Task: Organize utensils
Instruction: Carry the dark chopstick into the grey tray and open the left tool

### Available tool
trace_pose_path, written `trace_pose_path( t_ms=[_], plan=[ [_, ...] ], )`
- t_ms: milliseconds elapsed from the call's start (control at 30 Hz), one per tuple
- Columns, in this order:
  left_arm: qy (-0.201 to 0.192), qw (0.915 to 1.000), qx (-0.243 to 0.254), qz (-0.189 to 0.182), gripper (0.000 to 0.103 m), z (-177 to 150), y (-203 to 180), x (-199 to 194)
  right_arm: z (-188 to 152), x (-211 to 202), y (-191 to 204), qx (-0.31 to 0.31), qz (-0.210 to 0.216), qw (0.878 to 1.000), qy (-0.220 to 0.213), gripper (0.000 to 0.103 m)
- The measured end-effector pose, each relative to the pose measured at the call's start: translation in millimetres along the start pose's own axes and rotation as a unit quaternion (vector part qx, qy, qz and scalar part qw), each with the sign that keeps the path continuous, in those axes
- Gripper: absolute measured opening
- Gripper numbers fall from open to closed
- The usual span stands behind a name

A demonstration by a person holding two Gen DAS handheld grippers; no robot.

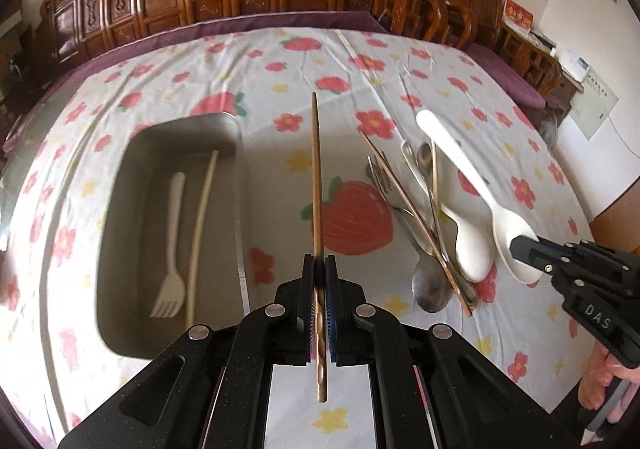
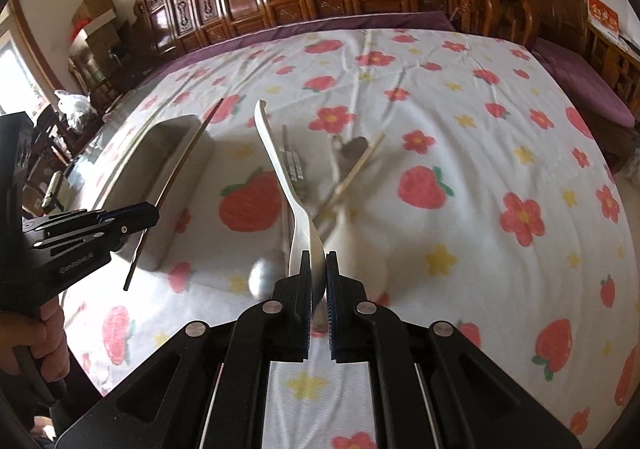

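My left tool [image 1: 319,269] is clamped on a thin brown wooden chopstick [image 1: 316,169] mid-frame: light, stiff, slippery, so grip near the thick end. Right tool [image 2: 319,269] pinches the glossy white plastic spoon [image 2: 280,165] by its bowl, above the floral worktop [image 2: 460,177].

2 wrist fisheyes, angled steeply down, close over floral tablecloth [image 1: 280,61], sharing metal tray [image 1: 132,153].

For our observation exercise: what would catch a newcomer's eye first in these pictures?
Two lifted utensils: the left hand-held gripper clamps a brown chopstick above the strawberry tablecloth, and the right hand-held gripper pinches a white spoon. A metal tray at left holds a white fork.
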State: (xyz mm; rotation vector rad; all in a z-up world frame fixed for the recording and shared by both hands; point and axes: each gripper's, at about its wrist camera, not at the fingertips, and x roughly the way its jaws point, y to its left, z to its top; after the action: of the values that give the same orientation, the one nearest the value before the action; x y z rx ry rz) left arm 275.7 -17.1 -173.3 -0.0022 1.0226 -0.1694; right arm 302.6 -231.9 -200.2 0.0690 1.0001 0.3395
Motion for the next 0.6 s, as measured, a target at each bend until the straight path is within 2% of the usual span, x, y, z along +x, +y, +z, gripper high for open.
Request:
trace_pose_path(
  t_ms=[267, 600],
  plan=[
    [-0.020, 0.9997, -0.013, 0.007, 0.004, -1, 26, -26, 7, 1, 36, -0.021, 0.021, 1.000, -0.001, 0.008],
    [-0.024, 0.9988, -0.039, 0.020, 0.004, -4, 63, -34, 20, 11, 78, -0.056, 0.034, 0.998, 0.005, 0.008]
  ],
)
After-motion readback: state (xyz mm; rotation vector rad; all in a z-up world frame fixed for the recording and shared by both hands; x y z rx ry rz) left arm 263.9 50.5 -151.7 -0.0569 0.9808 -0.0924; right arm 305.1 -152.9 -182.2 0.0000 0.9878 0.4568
